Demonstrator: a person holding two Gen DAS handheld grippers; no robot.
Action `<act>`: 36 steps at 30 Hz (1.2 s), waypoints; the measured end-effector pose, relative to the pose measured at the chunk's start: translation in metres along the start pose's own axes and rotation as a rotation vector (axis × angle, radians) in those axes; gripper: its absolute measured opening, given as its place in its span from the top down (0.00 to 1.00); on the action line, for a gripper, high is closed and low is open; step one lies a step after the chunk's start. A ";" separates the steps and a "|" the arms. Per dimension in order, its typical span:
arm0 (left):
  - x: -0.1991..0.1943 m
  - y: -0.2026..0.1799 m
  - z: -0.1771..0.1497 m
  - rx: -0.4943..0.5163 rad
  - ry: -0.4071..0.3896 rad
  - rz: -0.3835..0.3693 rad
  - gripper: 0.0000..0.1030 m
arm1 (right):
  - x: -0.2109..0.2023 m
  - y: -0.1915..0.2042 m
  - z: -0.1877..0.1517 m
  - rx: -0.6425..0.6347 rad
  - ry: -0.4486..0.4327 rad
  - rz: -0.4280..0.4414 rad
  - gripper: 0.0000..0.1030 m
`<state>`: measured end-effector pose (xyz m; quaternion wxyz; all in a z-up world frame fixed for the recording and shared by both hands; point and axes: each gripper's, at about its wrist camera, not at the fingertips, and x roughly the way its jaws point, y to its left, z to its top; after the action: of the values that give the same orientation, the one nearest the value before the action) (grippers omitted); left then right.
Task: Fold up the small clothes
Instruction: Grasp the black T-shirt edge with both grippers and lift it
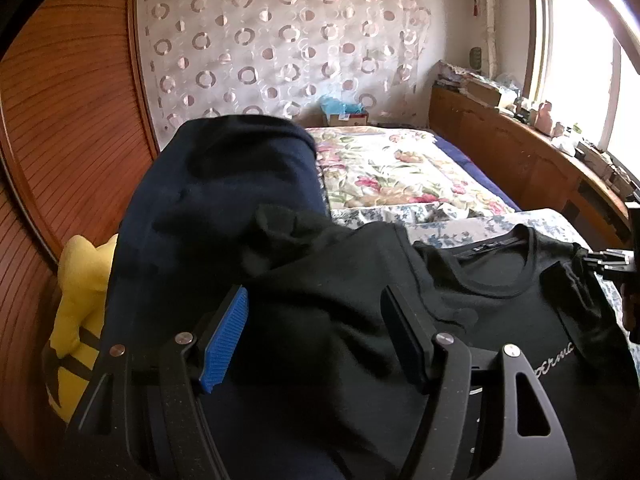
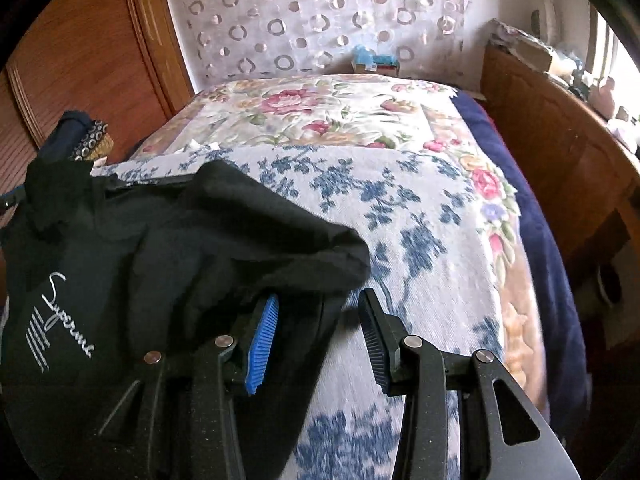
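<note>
Garment: a black T-shirt (image 1: 500,304) is spread on the bed, collar toward the far side, white script lettering on its chest; part of the cloth is bunched into a loose fold.
Bed: a blue-flowered white cover (image 2: 420,240) lies under the shirt, and a rose-patterned quilt (image 2: 320,112) is laid farther off.
Left tongs (image 1: 320,328): the jaws are held partly apart, one blue ribbed pad on the left and a dark pad on the right — black cloth lies between and under them, but pressure of the pads on it cannot be made out.
Right tongs (image 2: 316,336): the jaws stand partly apart at the shirt's right edge; the left pad sits at the hem of a bunched fold, the right pad is over the bare cover — nothing is seen gripped.
Other tongs seen: in the left view, a dark piece of the right tongs shows at the right edge, near the shirt's shoulder.
Dark blue cloth (image 1: 224,184): a heaped bundle is seen to the left of the shirt, beside it.
Yellow plush toy (image 1: 80,304): it is lodged at the left, between the blue bundle and the wooden wardrobe (image 1: 68,120).
Far wall: a curtain with ring patterns (image 1: 280,40) is hung behind the bed.
Right side: a wooden shelf (image 1: 520,148) under the window is crowded with small items.
</note>
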<state>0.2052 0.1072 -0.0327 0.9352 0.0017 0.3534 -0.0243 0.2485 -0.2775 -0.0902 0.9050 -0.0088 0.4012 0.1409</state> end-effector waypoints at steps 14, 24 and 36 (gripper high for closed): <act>0.001 0.017 -0.002 -0.027 0.011 0.024 0.32 | 0.009 -0.010 0.015 -0.004 -0.020 -0.016 0.58; 0.010 0.028 0.004 -0.072 0.022 -0.016 0.32 | 0.015 -0.007 0.010 0.005 -0.009 -0.037 0.51; 0.016 0.022 0.015 -0.009 -0.004 -0.101 0.92 | 0.018 -0.002 0.010 -0.036 -0.027 -0.021 0.71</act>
<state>0.2283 0.1281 -0.0324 0.9334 -0.0202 0.3513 -0.0697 0.2675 -0.2743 -0.0968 0.9115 -0.0274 0.3863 0.1388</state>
